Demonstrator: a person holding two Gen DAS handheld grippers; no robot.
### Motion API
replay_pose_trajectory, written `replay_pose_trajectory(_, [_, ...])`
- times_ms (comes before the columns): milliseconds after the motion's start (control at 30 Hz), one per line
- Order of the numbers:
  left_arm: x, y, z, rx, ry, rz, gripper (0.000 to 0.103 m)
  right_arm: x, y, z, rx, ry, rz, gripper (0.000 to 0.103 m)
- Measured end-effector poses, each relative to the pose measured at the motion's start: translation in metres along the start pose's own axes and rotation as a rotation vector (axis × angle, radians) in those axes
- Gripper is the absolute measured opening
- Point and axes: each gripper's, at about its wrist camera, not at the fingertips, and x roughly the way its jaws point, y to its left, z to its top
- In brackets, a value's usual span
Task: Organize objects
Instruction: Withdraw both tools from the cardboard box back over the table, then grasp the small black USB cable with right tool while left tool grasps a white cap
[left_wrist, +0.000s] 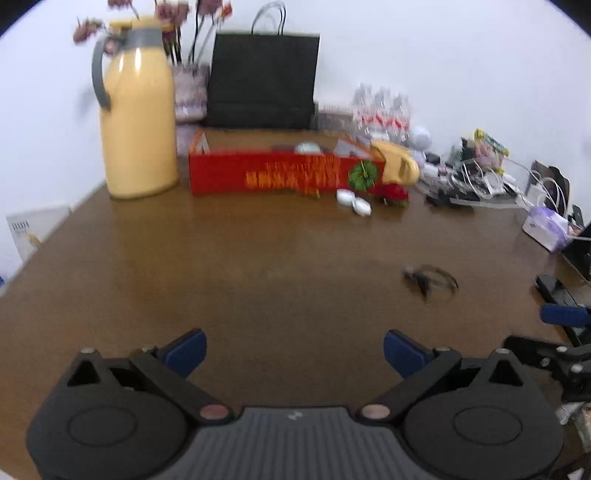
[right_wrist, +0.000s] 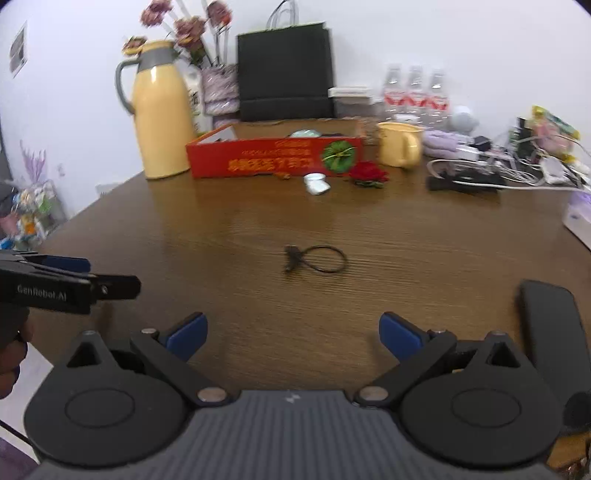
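Observation:
A red open box (left_wrist: 273, 173) (right_wrist: 273, 157) stands at the back of the brown table. A black hair tie (right_wrist: 317, 258) (left_wrist: 432, 280) lies mid-table, ahead of my right gripper. A white earbud case (right_wrist: 316, 183) (left_wrist: 353, 201) and a red rose (right_wrist: 368, 173) (left_wrist: 393, 194) lie in front of the box. A yellow mug (right_wrist: 400, 147) (left_wrist: 399, 164) stands at the box's right end. My left gripper (left_wrist: 294, 352) is open and empty over bare table. My right gripper (right_wrist: 293, 334) is open and empty; it also shows in the left wrist view (left_wrist: 561, 314).
A yellow thermos jug (left_wrist: 138, 110) (right_wrist: 160, 110) stands back left, a black paper bag (left_wrist: 262, 79) (right_wrist: 286, 70) behind the box. Water bottles (right_wrist: 415, 92), cables and chargers (right_wrist: 491, 170) clutter the back right. A black phone (right_wrist: 554, 332) lies near right.

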Motion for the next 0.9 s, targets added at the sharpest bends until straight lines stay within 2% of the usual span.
replay_pose_trajectory(100, [0.001,-0.004,0.01,0.003,-0.021,0.018,0.102,-0.001,-0.009,0.005,0.019,-0.038,-0.047,0.09])
replay_pose_trajectory(200, [0.01,-0.011,0.015,0.017,-0.019,0.003,0.1,0.006,-0.015,0.008,0.023,-0.044,-0.048,0.078])
replay_pose_trajectory(267, [0.017,-0.016,0.018,0.039,-0.013,-0.023,0.096,0.016,-0.018,0.008,0.022,-0.034,-0.046,0.074])
replay_pose_trajectory(333, [0.027,-0.023,0.023,0.067,-0.015,-0.05,0.096,0.027,-0.02,0.011,0.03,-0.019,-0.034,0.066])
replay_pose_trajectory(467, [0.053,-0.03,0.039,0.082,-0.029,-0.063,0.094,0.061,-0.012,0.021,0.034,-0.005,0.043,0.053])
replay_pose_trajectory(533, [0.069,-0.031,0.051,0.091,-0.034,-0.077,0.09,0.083,-0.006,0.026,0.018,0.02,0.062,0.041])
replay_pose_trajectory(567, [0.076,-0.031,0.055,0.094,-0.038,-0.087,0.087,0.093,-0.003,0.029,0.008,0.036,0.063,0.031])
replay_pose_trajectory(667, [0.103,-0.032,0.076,0.101,-0.029,-0.117,0.08,0.117,0.009,0.041,-0.073,0.043,0.003,0.014])
replay_pose_trajectory(767, [0.136,-0.039,0.1,0.121,-0.009,-0.163,0.07,0.137,0.009,0.055,-0.131,0.043,-0.059,0.014])
replay_pose_trajectory(900, [0.19,-0.063,0.129,0.194,0.009,-0.25,0.066,0.16,-0.024,0.086,-0.037,0.021,-0.055,0.014])
